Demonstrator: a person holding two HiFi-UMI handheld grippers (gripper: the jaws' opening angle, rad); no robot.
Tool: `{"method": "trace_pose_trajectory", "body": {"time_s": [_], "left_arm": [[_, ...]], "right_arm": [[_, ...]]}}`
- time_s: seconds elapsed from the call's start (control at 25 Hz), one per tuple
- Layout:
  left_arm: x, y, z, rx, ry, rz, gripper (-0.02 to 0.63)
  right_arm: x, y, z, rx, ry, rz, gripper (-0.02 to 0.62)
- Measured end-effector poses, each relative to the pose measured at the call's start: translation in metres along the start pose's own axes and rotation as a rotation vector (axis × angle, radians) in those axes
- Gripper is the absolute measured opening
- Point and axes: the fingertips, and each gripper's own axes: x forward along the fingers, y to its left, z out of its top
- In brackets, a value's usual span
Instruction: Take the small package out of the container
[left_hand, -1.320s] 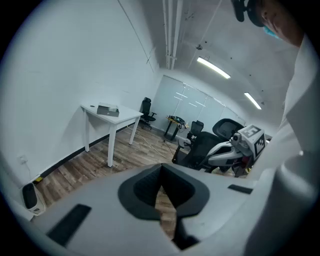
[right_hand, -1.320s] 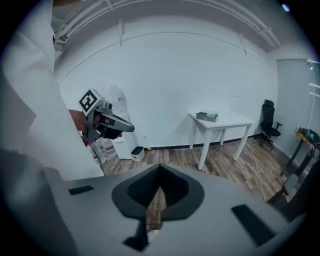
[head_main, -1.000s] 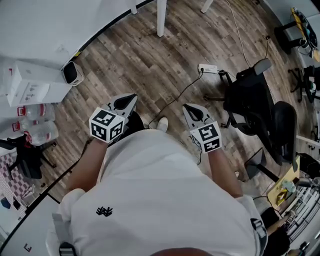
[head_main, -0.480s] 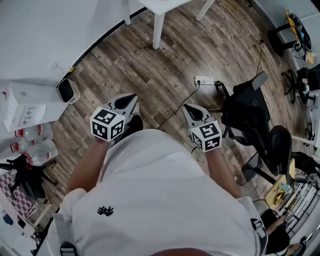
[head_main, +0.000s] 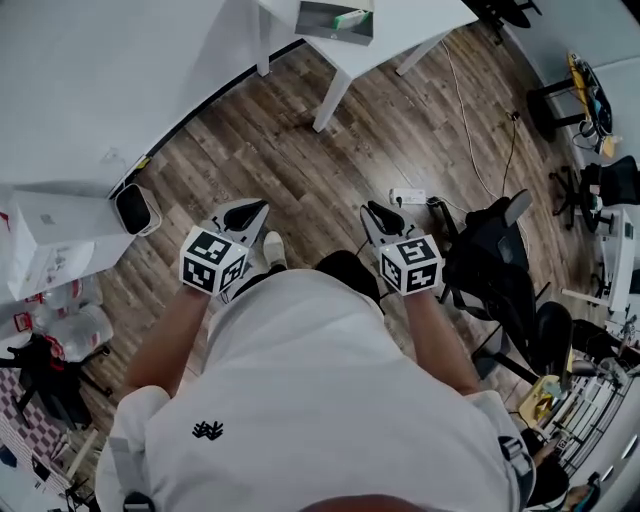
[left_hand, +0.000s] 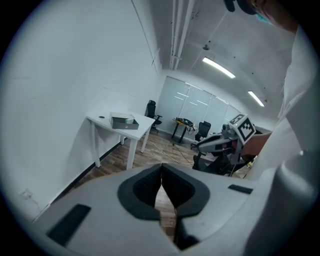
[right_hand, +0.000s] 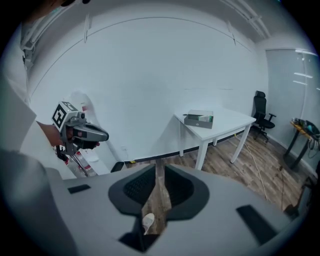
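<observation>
Container (head_main: 335, 22), one, on table (head_main: 425, 22), left gripper (head_main: 258, 207) closed, right gripper (head_main: 371, 210) opening empty

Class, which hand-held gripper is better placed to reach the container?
Probably the right hand-held gripper: its empty jaws are opening, and the container lies slightly toward its side. The left hand-held gripper is shut.

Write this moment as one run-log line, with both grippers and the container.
left gripper: shut, empty | right gripper: jaws opening, empty | container: on white table, far from both grippers
</observation>
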Motion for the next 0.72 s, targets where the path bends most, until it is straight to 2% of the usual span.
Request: {"method": "trace_pose_trajectory", "body": {"time_s": [0.28,0.48,0.72], "left_arm": [[-0.014,0.037,0.01,-0.074,-0.073,0.043,0.008],[-0.021,0.057,0.01,-0.109,-0.074,0.086,0.008],[-0.032,0.085,0.027,-0.146,-0.12,0.175,0.008]], "right_arm": [[0.049,-0.016,0.048,-0.037,0.01,-0.007,0.067],[0.079,-0.048,0.086,-0.136,0.012,-0.005,0.067],[0.126,-0.094,0.124,-0.265,0.033,0.019,0.067]]}}
